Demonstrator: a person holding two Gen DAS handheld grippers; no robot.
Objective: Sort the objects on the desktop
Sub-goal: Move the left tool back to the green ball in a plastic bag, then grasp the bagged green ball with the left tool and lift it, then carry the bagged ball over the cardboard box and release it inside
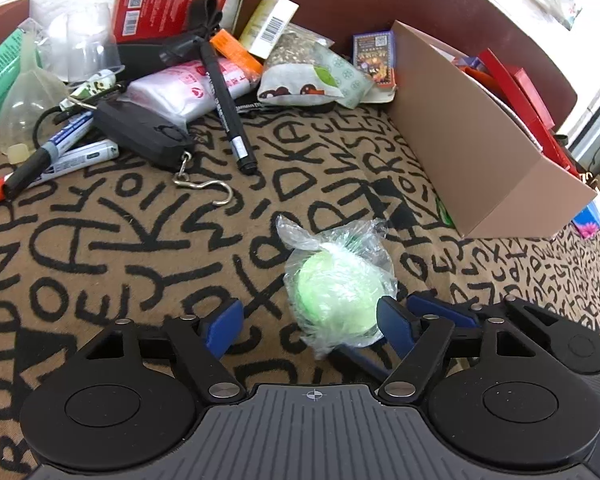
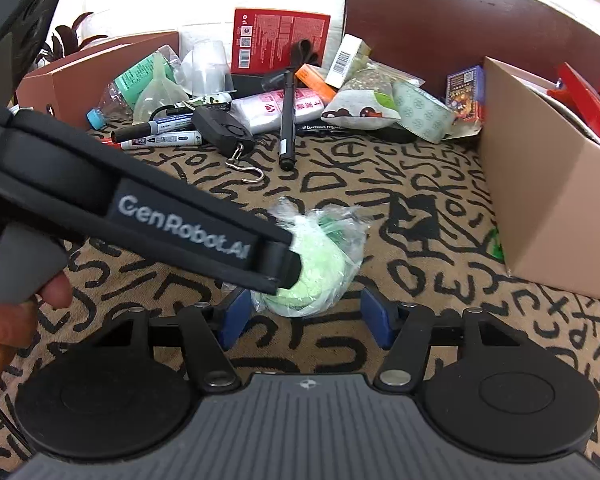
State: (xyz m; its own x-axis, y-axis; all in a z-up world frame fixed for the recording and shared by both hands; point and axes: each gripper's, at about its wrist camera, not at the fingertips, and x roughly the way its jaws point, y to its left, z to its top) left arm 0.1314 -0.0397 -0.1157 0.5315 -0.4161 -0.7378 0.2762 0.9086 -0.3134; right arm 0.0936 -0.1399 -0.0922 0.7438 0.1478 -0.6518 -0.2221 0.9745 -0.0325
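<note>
Both my grippers stand open around the bagged green ball (image 1: 338,300): left gripper (image 1: 306,322) has its right pad at the wrap, left pad clear; right gripper (image 2: 306,318) brackets it from behind, pads apart from it. Ball sits dead ahead on the lettered cloth (image 1: 100,248), roughly round, no long axis; left is nearer, cardboard box (image 1: 480,152) lies to the right.

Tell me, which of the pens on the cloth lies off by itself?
The long black pen, slanting from the pink packet down onto the cloth. The other markers huddle together at the far left.
</note>
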